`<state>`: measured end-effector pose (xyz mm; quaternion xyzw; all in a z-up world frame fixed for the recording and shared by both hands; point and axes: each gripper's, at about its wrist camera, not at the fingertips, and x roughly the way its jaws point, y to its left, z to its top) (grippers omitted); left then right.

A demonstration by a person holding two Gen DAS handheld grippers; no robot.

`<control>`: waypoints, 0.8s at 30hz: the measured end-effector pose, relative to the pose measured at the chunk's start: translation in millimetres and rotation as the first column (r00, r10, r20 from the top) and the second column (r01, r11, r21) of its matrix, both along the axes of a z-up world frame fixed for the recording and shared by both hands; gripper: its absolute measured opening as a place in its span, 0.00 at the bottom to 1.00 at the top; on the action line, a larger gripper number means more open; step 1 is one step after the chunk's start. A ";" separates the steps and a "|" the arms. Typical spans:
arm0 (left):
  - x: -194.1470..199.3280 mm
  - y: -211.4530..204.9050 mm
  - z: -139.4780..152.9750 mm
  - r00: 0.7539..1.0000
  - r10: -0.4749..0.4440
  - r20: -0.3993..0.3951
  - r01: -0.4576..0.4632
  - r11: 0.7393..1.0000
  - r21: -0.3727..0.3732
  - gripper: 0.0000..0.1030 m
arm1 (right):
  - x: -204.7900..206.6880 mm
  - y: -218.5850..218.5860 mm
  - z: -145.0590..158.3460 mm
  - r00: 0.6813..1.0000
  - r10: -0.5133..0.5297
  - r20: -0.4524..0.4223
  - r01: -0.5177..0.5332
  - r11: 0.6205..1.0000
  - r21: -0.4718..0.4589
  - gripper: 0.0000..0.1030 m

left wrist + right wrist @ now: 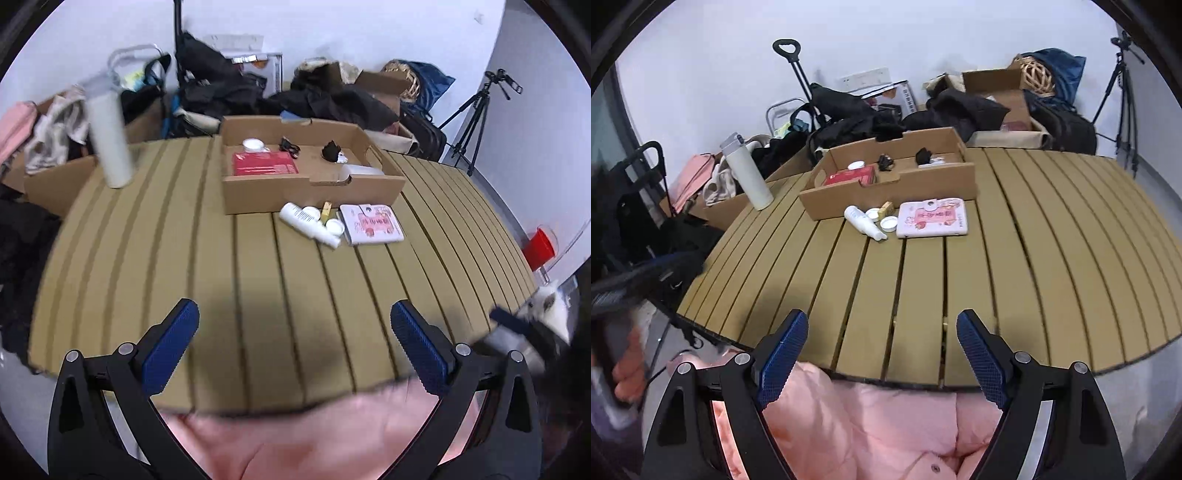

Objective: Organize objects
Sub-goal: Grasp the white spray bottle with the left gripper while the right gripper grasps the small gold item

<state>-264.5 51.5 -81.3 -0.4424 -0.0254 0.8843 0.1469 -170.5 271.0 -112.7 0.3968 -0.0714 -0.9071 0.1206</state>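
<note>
left gripper (pixel 295 332) is hanging over the near edge of the slatted table (pixel 207 280), jaws standing wide, nothing between the blue pads. right gripper (pixel 882 339) is doing the same just beside it, jaws wide and empty, both pointing down and forward. a pink padded garment (pixel 871 424) is sitting under both, at the table edge.

further out, well apart from both grippers, loose items are lying in a cluster just in front of the cardboard tray (pixel 306 192): a white bottle (pixel 306 223) lying on its side, two small white jars (pixel 888 222) touching or nearly touching it, a small yellow box (pixel 326 211), and a pink flat case (pixel 932 218) beside them. the tray is already holding a red box (pixel 264 164), a white jar and some small dark things i can't make out. a tall white flask (pixel 748 177) is standing upright at the far left edge.

judging handling: the bottle is looking light, rigid plastic, smooth and round, likely to roll, so gripping across its body mid-length seems best. jars are looking small and stiff, taking hold across the lid. the case is flat and wide, so pinching it across the short edge.
</note>
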 end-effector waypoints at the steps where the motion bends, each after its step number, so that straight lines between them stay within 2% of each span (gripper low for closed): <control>1: -22.0 10.0 -8.7 1.000 0.014 0.027 -0.013 1.000 -0.018 1.00 | -7.5 -1.2 -2.4 1.000 0.007 0.002 -0.007 1.000 0.010 0.83; 3: -52.6 26.7 -20.5 0.999 0.021 0.050 -0.019 0.999 -0.041 1.00 | -18.5 -3.2 -4.4 1.000 0.023 0.006 -0.023 0.999 0.022 0.79; 5: -87.1 43.1 -34.1 0.997 0.042 0.066 -0.039 0.999 -0.032 1.00 | -34.9 -5.0 -5.8 0.999 0.039 0.005 -0.039 0.998 0.055 0.68; 9: -135.7 60.6 -61.0 0.994 0.061 0.086 -0.062 0.998 0.009 0.97 | -70.1 1.1 -11.5 0.999 0.037 0.005 -0.038 0.998 0.056 0.65; 10: -145.7 62.2 -69.0 0.993 0.060 0.102 -0.063 0.998 0.025 0.91 | -82.4 2.6 -15.5 0.999 0.036 0.009 -0.037 0.998 0.054 0.64; 11: -154.6 62.3 -77.6 0.990 0.067 0.127 -0.072 0.997 0.031 0.81 | -90.4 3.1 -18.5 0.999 0.034 0.015 -0.035 0.998 0.058 0.63; 13: -165.1 60.9 -93.1 0.981 0.095 0.170 -0.100 0.995 0.023 0.68 | -106.9 2.2 -24.0 0.999 0.032 0.023 -0.033 0.998 0.060 0.63; 16: -164.3 66.2 -105.8 0.980 0.088 0.179 -0.091 0.996 0.008 0.64 | -127.2 0.1 -30.6 0.999 0.039 0.023 -0.040 0.998 0.043 0.63; 18: -160.4 72.3 -114.3 0.977 0.087 0.193 -0.076 0.995 -0.061 0.59 | -138.1 -4.6 -35.8 0.999 0.046 0.024 -0.047 0.998 0.032 0.63; 20: -156.8 72.7 -118.4 0.976 0.108 0.191 -0.089 0.990 -0.105 0.34 | -145.8 -10.3 -41.7 0.998 0.054 0.039 -0.055 0.998 0.027 0.63; 21: -155.4 71.1 -117.8 0.976 0.120 0.183 -0.098 0.987 -0.125 0.31 | -148.6 -12.5 -44.4 0.997 0.060 0.047 -0.061 0.998 0.027 0.63; 24: -145.5 54.4 -114.8 0.974 0.107 0.199 -0.097 0.994 -0.056 0.24 | -150.8 -22.2 -51.0 0.995 0.076 0.059 -0.078 0.996 0.041 0.63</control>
